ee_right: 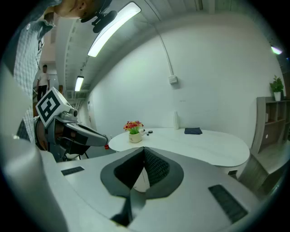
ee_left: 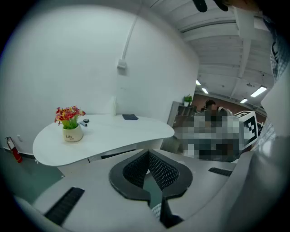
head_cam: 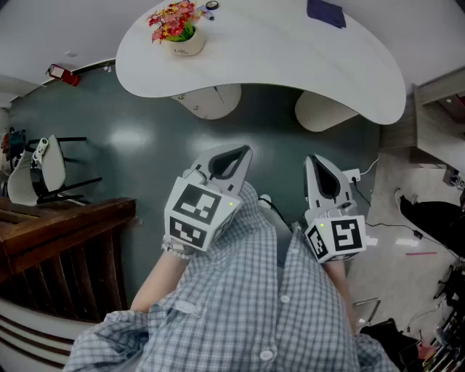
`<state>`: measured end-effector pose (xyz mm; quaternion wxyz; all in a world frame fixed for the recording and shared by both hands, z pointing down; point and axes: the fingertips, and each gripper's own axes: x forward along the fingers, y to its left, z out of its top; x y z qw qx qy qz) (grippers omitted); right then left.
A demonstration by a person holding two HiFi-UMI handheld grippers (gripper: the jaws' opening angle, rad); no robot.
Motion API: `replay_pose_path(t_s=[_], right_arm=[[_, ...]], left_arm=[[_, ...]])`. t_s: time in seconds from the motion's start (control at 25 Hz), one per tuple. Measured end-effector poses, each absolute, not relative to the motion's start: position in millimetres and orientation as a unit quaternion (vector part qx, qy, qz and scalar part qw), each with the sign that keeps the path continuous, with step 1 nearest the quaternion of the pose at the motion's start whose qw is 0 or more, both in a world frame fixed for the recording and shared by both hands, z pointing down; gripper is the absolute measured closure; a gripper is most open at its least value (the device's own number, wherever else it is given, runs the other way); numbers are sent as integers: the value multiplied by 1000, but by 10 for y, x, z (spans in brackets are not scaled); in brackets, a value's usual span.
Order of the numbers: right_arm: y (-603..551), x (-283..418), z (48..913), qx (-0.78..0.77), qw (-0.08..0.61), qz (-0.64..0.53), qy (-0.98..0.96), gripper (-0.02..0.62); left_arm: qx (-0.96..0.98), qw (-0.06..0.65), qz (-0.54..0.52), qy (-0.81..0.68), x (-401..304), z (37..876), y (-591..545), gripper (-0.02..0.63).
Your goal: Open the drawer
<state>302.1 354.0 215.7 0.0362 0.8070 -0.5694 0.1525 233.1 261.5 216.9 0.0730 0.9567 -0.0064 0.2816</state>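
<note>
A white curved table (head_cam: 290, 51) stands ahead of me across a grey floor. No drawer shows plainly; a dark slit (ee_left: 118, 154) runs under the tabletop above one white pedestal (head_cam: 211, 100). My left gripper (head_cam: 243, 151) is held close to my chest, well short of the table, its jaws shut with nothing between them (ee_left: 147, 152). My right gripper (head_cam: 314, 158) hangs beside it, also shut and empty (ee_right: 144, 148). Each one's marker cube faces up at me.
On the table stand a pot of red and yellow flowers (head_cam: 185, 40) and a dark blue cloth (head_cam: 325, 12). A dark wooden cabinet (head_cam: 65, 247) and a white chair (head_cam: 43, 171) are at left, cables (head_cam: 407, 218) at right.
</note>
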Motion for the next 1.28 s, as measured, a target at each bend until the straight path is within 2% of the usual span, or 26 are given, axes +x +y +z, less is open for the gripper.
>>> replay_pose_path(t_s=[0.68, 1.28], right_arm=[[3588, 3035, 2222, 800, 30, 165, -576, 586], [3444, 2847, 2241, 730, 63, 125, -668, 587]], left_arm=[[956, 79, 282, -17, 2253, 2219, 2689, 601], [944, 142, 263, -142, 1785, 2255, 2738, 601]])
